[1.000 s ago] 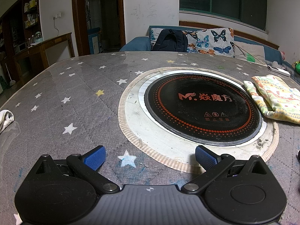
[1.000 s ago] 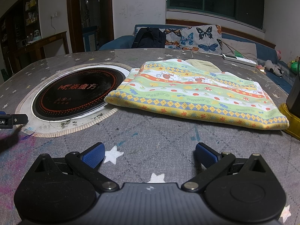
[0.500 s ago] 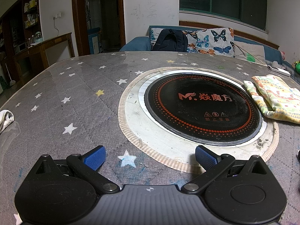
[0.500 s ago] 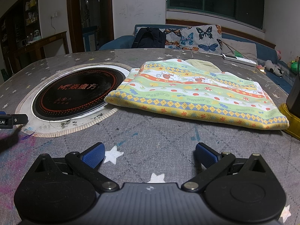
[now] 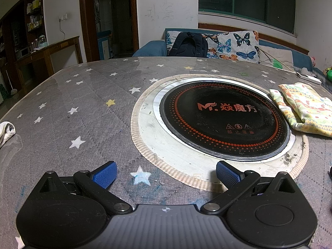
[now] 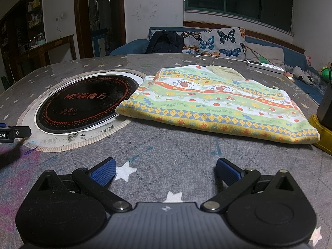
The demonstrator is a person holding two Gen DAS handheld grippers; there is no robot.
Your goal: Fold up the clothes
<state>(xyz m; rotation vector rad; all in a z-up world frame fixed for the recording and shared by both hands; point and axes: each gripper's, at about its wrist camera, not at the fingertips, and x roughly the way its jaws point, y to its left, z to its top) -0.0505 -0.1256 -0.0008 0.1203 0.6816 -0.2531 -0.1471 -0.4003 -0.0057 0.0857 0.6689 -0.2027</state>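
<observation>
Patterned cotton garment, folded into a flat rectangle with yellow, green and orange stripes, is lying across the centre and right of the right wrist frame, on the grey star-printed quilted tablecloth. The right gripper is sitting at the bottom centre of that frame with its blue-padded fingers spread wide apart, holding nothing, and the garment's near edge is lying well above it in the picture, apart from the pads. The garment's left corner is overlapping the pale rim around the round black induction cooktop with orange lettering, at centre left.

In the left wrist frame, the left gripper is likewise resting at the bottom with its jaws wide open and empty. The cooktop is filling the centre right, and the garment is showing only at the right edge, far from this gripper. A white cloth is peeking in at the left edge.
</observation>
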